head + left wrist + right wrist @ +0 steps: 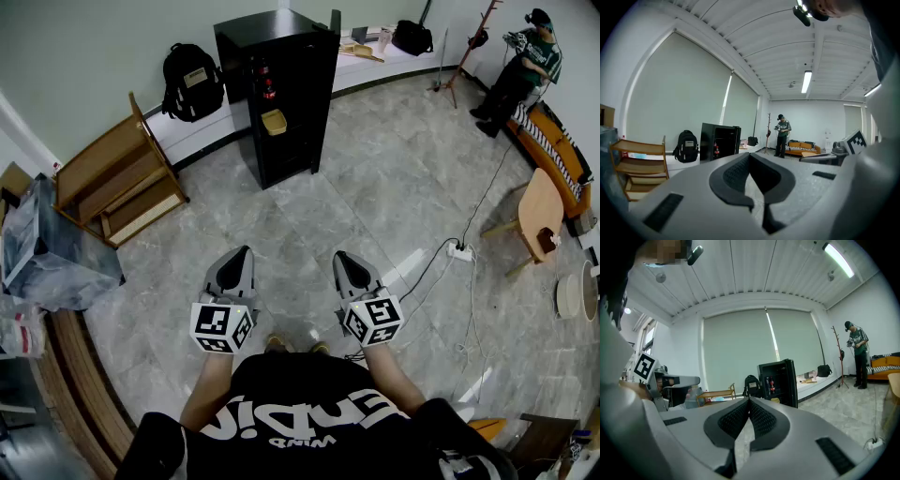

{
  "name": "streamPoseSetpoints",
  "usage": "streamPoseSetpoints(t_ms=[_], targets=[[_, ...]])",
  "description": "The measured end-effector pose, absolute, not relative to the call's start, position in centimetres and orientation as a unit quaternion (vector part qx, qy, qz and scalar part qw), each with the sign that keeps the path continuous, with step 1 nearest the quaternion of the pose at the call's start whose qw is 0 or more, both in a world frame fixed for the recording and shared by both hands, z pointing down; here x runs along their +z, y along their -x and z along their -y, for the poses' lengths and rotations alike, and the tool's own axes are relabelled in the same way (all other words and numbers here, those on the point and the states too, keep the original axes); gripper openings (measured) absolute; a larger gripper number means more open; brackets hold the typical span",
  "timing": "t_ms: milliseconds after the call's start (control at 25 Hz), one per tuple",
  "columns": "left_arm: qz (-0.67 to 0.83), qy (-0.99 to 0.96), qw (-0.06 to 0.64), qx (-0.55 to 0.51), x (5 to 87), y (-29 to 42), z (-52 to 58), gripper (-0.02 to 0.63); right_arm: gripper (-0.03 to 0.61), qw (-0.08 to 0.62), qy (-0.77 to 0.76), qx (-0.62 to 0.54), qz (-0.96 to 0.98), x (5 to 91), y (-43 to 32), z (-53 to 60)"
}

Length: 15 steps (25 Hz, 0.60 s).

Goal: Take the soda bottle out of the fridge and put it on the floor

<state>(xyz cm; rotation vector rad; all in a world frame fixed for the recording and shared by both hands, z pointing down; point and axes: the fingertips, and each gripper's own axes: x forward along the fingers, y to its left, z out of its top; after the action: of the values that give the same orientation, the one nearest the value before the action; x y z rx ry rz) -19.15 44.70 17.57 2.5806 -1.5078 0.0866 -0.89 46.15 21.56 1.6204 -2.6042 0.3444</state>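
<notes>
The black fridge (281, 94) stands open by the far wall, several steps ahead of me. A soda bottle with a red label (268, 90) stands on an upper shelf inside it, above a yellow container (274, 122). The bottle also shows in the left gripper view as soda bottle (716, 150) and in the right gripper view as soda bottle (771, 385). My left gripper (242, 255) and right gripper (343, 259) are held side by side low in front of me, both shut and empty, pointing toward the fridge.
A black backpack (192, 82) leans on the wall left of the fridge. A wooden shelf unit (117, 183) and plastic bags (47, 253) lie at the left. A power strip with cables (459, 251), a wooden chair (539, 216), an orange sofa (558, 155) and a person (525, 66) are at the right.
</notes>
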Motion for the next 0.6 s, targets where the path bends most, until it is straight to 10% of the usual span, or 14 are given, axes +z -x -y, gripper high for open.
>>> streamPoseSetpoints(t_ms=[600], targets=[[0.470,-0.879,0.072,0.027,18.9,22.4,-42.4,0.008,0.023,0.005,-0.562,0.112,0.819,22.3,4.0,-44.3]])
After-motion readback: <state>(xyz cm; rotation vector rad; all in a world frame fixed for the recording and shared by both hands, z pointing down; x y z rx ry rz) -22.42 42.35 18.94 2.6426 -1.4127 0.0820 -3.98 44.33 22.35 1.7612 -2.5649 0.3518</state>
